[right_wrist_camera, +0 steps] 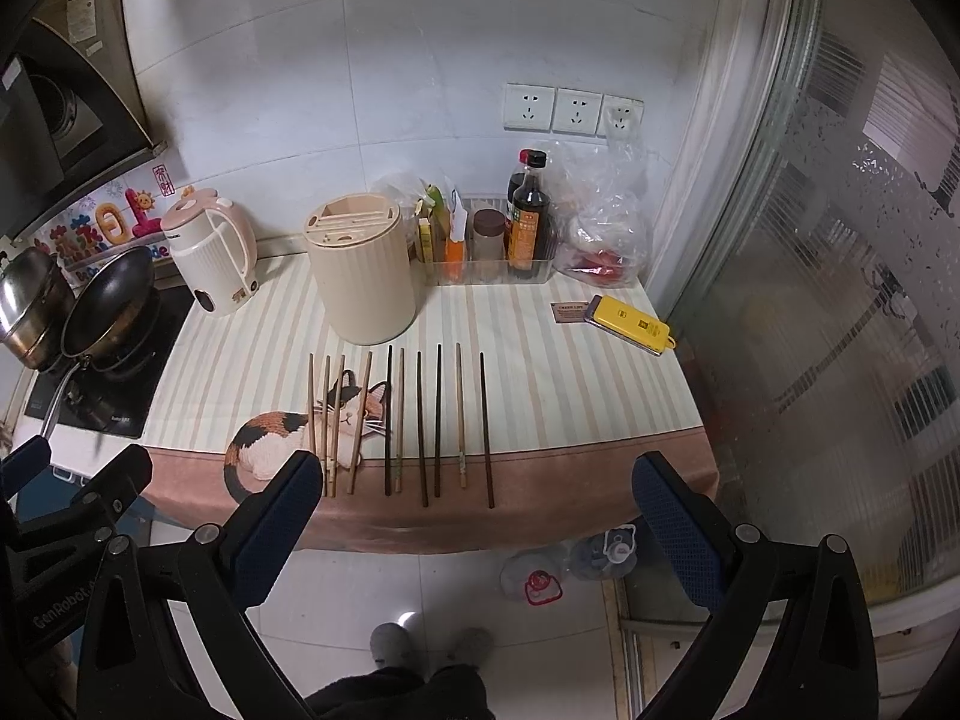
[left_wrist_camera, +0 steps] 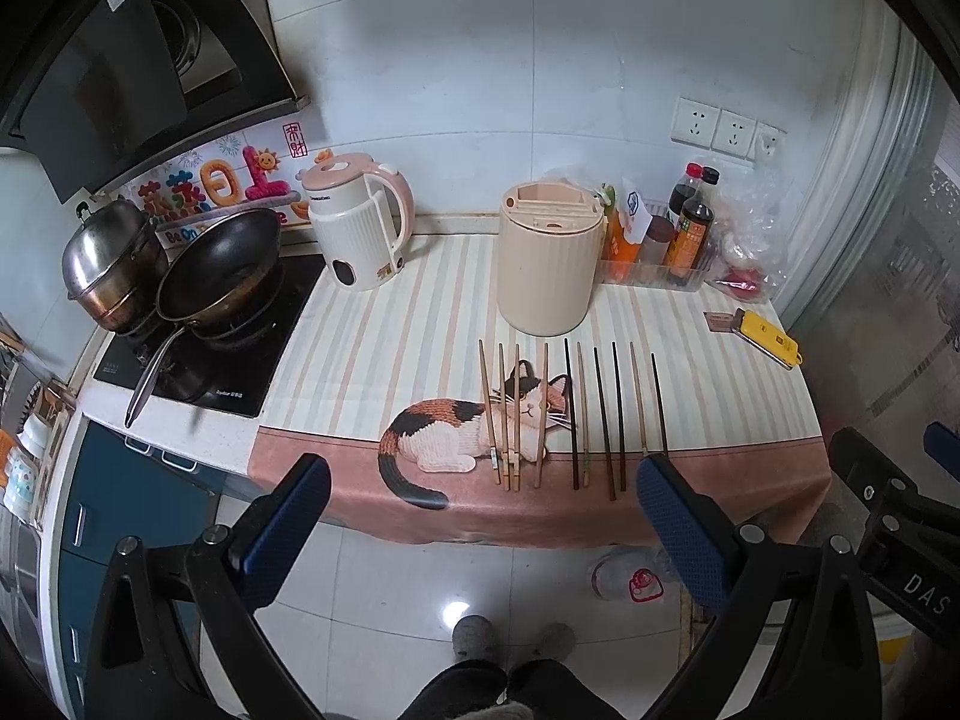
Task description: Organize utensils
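The striped cloth with its cat picture fills mid-frame. The cream utensil holder stands just above centre, and ten chopsticks lie side by side right below it. My left gripper and right gripper both gape wide at bottom, holding nothing.

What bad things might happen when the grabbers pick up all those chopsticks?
The chopsticks lie close together, some touching, so one pinch might catch two or knock a neighbour. Their near ends sit by the cloth's front edge, so a bumped one could drop to the floor. The holder has narrow slots on top, so a tilted stick may miss. Both the left gripper and right gripper are open and empty.
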Motion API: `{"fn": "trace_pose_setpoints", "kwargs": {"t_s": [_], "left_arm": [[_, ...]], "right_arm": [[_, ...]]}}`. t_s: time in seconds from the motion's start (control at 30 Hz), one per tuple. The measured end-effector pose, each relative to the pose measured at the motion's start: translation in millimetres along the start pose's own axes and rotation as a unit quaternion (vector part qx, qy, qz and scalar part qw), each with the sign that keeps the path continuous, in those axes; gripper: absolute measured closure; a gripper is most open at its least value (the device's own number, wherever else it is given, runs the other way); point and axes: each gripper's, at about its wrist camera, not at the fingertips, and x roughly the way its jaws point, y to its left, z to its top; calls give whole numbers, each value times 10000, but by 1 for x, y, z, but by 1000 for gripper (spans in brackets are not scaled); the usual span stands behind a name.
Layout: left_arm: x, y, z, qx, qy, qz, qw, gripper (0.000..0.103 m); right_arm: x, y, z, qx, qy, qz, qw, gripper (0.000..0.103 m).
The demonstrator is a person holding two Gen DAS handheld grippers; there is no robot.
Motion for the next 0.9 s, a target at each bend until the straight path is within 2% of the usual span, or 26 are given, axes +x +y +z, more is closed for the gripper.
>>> {"fn": "trace_pose_setpoints", "kwargs": {"t_s": [0.63,0.8,0.9], "left_arm": [[0,-5,2,-8,12,-15,10000,0],[4,-17,8,-39,27,-15,10000,0],[10,-19,14,-138,-172,80,9997,0]], "right_arm": [[-2,-1,2,-22,-3,-8,10000,0],[-4,-8,5,124,-91,69,9999,0],[1,-16,9,224,-133,137,9996,0]]}}
